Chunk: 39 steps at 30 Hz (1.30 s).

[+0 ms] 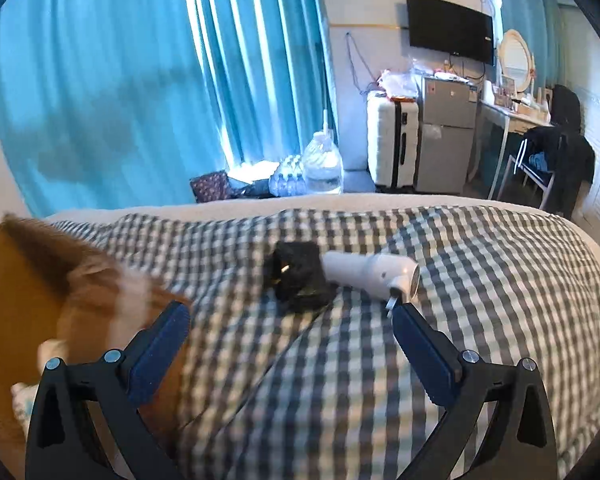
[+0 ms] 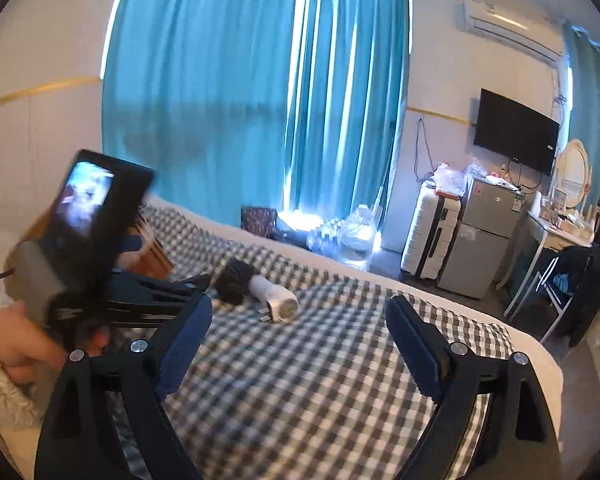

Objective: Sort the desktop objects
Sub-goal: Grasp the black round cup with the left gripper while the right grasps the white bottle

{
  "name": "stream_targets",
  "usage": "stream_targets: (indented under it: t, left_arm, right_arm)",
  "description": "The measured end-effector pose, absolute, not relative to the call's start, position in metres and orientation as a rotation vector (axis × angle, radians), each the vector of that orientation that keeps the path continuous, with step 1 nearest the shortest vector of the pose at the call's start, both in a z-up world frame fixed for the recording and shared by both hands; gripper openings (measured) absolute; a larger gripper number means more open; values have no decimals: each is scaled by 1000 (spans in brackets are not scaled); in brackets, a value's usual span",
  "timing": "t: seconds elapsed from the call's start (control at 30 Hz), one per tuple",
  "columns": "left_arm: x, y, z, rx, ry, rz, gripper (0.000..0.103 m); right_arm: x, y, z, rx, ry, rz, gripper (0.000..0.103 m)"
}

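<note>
Both the left tool and right tool are gaping wide and empty above the bed, where the white hair dryer is lying against its black bundled cord, risking snagging that cord.

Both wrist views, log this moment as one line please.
left gripper: open, empty | right gripper: open, empty | white hair dryer lying on checked bedcover, touching black pouch | cardboard box at left
</note>
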<state>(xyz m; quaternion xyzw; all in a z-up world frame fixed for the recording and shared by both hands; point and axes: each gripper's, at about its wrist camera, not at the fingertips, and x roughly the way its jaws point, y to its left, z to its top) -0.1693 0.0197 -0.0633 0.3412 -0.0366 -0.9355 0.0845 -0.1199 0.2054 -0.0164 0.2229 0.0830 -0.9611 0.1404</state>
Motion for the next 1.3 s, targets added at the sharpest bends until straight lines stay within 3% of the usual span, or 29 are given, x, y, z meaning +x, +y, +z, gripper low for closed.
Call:
stream_targets:
  t: [0.4, 0.57, 0.67, 0.73, 0.8, 0.87, 0.9, 0.93, 0.97, 1.23, 1.27, 1.3]
  left_arm:
    - [-263, -26, -145, 1245, 85, -2754, 103]
    - [-287, -35, -152, 1342, 77, -2720, 103]
    - [-294, -44, -155, 1366, 97, -2721, 92]
    - [-295, -51, -156, 1374, 158, -2737, 84]
    - [-291, -54, -155, 1374, 169, -2755, 68]
    - [-284, -54, -151, 1375, 176, -2769, 61]
    - [-280, -55, -150, 1378, 187, -2769, 61]
    - [-277, -56, -151, 1385, 196, -2772, 61]
    - [-273, -57, -151, 1390, 207, -2774, 61]
    - [-225, -48, -147, 1387, 226, -2791, 61]
    - [-216, -45, -144, 1373, 218, -2791, 61]
    - [-210, -42, -140, 1367, 216, -2805, 61]
  right_arm:
    - [-208, 205, -83, 871, 264, -2605, 89]
    - [-247, 163, -108, 954, 413, -2479, 89]
    - [-264, 139, -123, 974, 542, -2474, 89]
    - [-271, 131, -127, 970, 525, -2465, 89]
    - [-280, 123, -134, 1033, 527, -2445, 89]
    - [-287, 122, -137, 1062, 523, -2456, 88]
    - [-288, 122, -138, 1072, 504, -2464, 85]
    - [-289, 124, -138, 1091, 476, -2464, 67]
    - [-290, 125, -140, 1138, 445, -2466, 58]
    - [-256, 153, -136, 1192, 184, -2548, 56]
    - [-251, 157, -135, 1208, 164, -2559, 47]
    - [-245, 161, -134, 1225, 141, -2567, 46]
